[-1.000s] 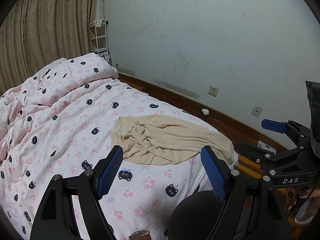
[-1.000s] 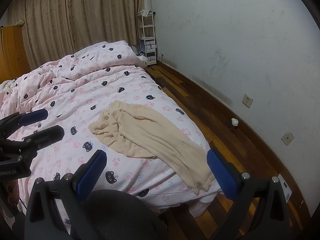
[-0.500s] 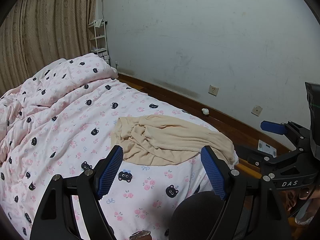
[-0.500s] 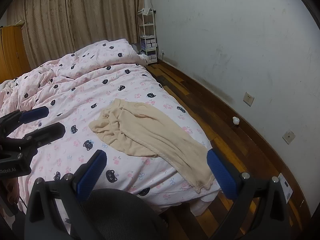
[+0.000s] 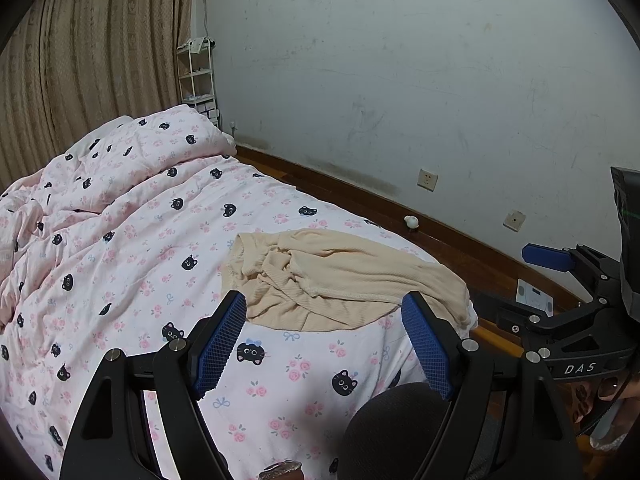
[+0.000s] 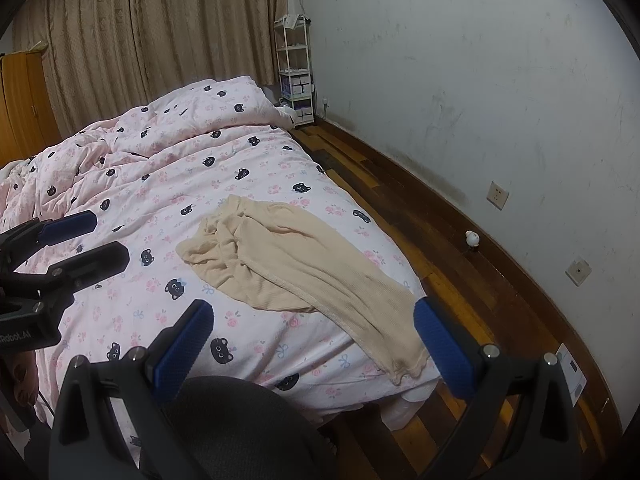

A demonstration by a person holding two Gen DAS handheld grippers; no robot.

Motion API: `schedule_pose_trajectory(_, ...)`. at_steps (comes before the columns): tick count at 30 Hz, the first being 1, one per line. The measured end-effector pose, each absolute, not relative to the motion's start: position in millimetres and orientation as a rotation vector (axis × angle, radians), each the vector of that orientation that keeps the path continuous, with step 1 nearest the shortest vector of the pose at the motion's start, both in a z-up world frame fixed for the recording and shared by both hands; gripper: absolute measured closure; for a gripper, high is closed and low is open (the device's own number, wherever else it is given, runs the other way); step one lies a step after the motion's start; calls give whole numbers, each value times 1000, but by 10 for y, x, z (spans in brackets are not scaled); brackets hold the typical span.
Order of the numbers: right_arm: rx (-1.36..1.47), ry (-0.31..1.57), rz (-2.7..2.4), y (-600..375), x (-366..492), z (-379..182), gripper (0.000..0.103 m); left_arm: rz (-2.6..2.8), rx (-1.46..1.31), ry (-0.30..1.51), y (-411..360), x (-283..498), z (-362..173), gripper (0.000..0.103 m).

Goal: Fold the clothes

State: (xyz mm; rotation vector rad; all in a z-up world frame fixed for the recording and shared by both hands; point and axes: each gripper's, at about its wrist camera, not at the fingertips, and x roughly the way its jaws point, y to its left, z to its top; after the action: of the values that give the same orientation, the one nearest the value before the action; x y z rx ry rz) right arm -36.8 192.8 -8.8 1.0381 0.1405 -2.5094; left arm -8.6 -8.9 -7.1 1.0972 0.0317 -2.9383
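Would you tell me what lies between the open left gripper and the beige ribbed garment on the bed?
Only bare pink cat-print duvet separates the left gripper from the beige ribbed garment; nothing else lies there, as the left wrist view shows.

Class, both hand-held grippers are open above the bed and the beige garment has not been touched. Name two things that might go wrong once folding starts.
1. One end of the beige garment hangs over the bed corner; a tug there might slide it onto the wooden floor.
2. Its far end is bunched, and the pink quilt beneath is soft; a pinch may catch quilt fabric too.
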Motion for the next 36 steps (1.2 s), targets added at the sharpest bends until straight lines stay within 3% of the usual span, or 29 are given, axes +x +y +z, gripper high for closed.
schedule_pose_trajectory(36, 1069, 140, -2500, 1898, -430, -166, 1, -2903, 1139, 68, -219, -151, -217, 27)
